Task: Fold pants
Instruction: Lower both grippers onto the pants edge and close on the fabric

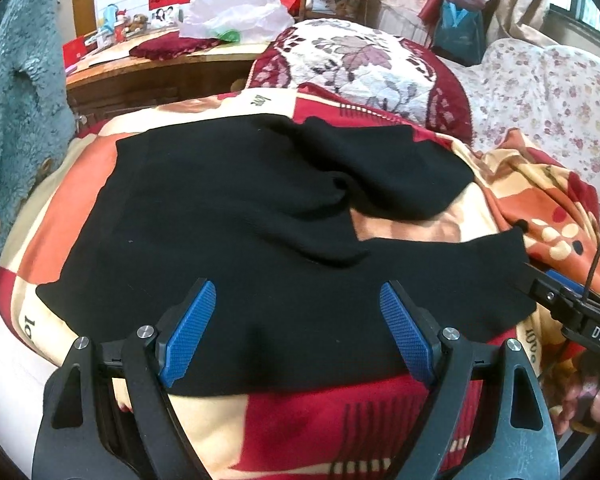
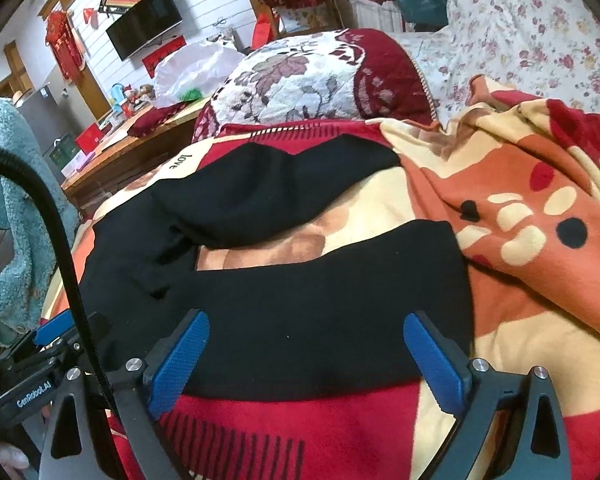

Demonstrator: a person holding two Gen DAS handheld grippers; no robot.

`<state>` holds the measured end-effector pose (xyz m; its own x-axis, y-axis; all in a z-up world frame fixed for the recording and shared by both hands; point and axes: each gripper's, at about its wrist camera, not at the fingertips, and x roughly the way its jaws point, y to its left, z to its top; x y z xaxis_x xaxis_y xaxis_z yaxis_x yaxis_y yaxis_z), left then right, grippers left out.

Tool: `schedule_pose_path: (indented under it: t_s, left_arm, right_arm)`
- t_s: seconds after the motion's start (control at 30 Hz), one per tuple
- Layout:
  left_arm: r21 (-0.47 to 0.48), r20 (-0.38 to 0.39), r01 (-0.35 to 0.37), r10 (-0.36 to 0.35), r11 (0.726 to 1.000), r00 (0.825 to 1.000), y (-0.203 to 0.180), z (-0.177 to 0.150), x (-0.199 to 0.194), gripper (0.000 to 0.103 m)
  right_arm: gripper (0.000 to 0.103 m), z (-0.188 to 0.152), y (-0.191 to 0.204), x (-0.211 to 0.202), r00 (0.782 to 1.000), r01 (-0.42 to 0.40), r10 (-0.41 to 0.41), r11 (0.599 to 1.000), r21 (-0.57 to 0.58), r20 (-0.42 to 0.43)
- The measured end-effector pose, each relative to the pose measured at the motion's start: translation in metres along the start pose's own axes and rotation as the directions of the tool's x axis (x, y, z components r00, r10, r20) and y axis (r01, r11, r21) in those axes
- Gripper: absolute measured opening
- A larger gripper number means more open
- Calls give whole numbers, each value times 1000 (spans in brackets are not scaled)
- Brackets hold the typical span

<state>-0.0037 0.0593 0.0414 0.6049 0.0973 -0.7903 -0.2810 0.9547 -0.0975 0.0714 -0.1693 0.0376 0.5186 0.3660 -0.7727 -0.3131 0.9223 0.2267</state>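
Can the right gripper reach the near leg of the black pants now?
Probably yes: the right gripper is open, and the near leg of the black pants lies flat on the blanket between its fingers, nothing covering it.

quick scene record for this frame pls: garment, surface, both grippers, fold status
garment: black pants, spread out, legs apart, far leg rumpled
surface: red, orange and cream patterned blanket
left gripper: open, empty, over the near edge of the pants
right gripper: open, empty, over the near leg by its hem
fold status: not started; neither gripper grips cloth
background: floral cushion, wooden table
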Motion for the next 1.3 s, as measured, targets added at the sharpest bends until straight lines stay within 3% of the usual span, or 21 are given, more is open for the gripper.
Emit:
schedule_pose_path:
  t_s: [0.27,0.53,0.7,0.87,1.07,1.17,1.3]
  left_arm:
    - [3,-3,-25,25,1000,1000,30,19,17,85]
    - [-22,-5,-52,52,998,999,101,54,42,85]
    - [-116,-32,-21,18,993,999,157,83,61,85]
    - [-180,-68,-38,27,983,997,197,110,83,85]
    - [-168,-98,-31,15,985,995,220,127,107,85]
    - [-157,-108,23,-40,987,993,227,132,115,85]
    - [-106,-132,53,-67,993,989,226,138,125,85]
  right_arm:
    - [97,17,1,21,1000,-11,11,1000,-21,-29]
    - [97,56,-6,50,999,-13,12,999,-37,-32]
    - [97,84,-15,71,999,-22,20,999,-37,-37]
    - [97,124,-37,92,1000,-5,4,1000,-14,-27]
    - [97,176,-62,127,999,20,-21,999,-25,-40]
    - [84,198,-64,153,996,10,-17,997,-76,-92]
    - [83,208,-66,175,992,12,-23,996,-87,-125]
